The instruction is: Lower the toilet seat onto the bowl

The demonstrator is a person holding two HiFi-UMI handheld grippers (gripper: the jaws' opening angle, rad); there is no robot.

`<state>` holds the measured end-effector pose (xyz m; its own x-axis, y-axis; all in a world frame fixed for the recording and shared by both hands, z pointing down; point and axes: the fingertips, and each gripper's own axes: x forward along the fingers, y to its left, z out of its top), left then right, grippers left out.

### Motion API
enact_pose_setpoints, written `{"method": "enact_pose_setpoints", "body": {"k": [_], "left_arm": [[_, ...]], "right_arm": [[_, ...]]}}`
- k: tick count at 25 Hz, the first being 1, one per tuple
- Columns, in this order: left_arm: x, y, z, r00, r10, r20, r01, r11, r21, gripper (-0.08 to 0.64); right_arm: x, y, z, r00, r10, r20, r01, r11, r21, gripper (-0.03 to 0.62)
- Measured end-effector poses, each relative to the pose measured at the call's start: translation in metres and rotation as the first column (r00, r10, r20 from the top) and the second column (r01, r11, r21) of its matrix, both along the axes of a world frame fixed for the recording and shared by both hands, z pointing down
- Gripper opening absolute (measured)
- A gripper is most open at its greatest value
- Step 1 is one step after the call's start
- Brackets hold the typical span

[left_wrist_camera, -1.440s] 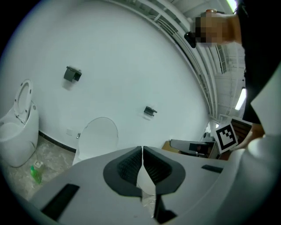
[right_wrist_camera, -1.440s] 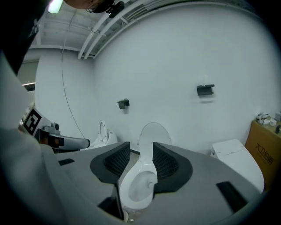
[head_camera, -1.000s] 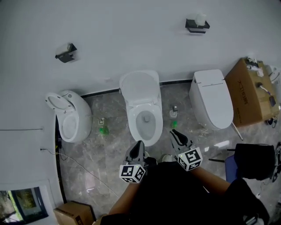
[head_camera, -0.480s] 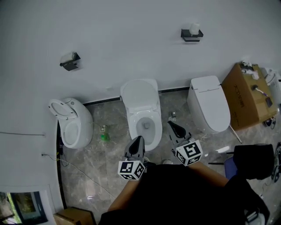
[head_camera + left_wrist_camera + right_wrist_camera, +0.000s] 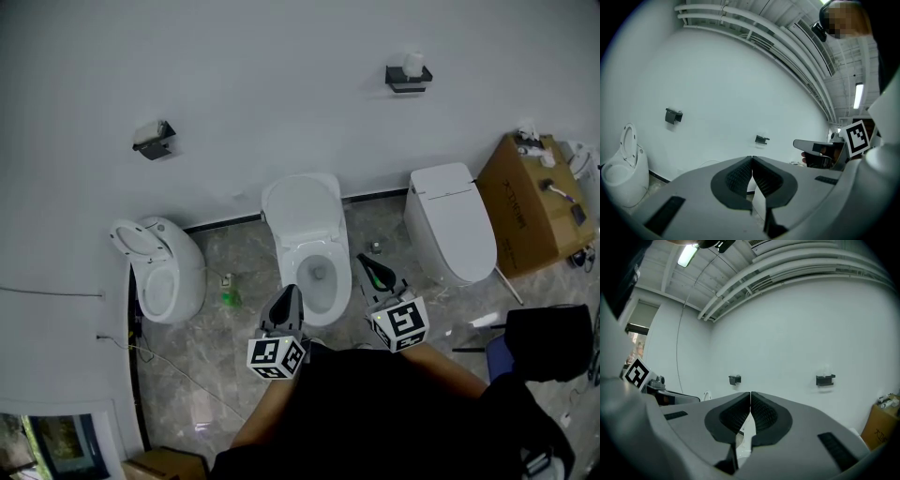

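Light was bright and even. A lamp (image 5: 687, 255) glared overhead. Both gripper views bowed, with dark corners.

The middle toilet (image 5: 305, 234), left toilet (image 5: 164, 277) and right toilet (image 5: 455, 230) are all white. The floor (image 5: 234, 342) is grey marble with pale veins; the wall (image 5: 281, 84) is plain off-white. Both holders (image 5: 155, 141) on it are black. The box (image 5: 525, 206) at far right is brown. The left claw (image 5: 292, 292) and right claw (image 5: 364, 260) are grey with black ribbed pads (image 5: 740, 176); the left cube (image 5: 277, 357) and right cube (image 5: 401, 323) bear black-and-white square markers
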<state>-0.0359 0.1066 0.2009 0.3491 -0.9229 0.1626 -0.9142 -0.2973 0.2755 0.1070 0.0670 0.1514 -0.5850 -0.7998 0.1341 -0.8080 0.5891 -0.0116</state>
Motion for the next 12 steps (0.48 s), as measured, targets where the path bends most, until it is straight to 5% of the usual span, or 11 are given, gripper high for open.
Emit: {"method": "enact_pose_setpoints", "body": {"k": [12], "left_arm": [[0.016,0.007,-0.006,1.0,0.017,0.005,-0.017,1.0,0.02,0.017]], "right_arm": [[-0.002,0.01,0.001,1.0,-0.03,0.001,0.03,1.0,0.002,0.032]]}}
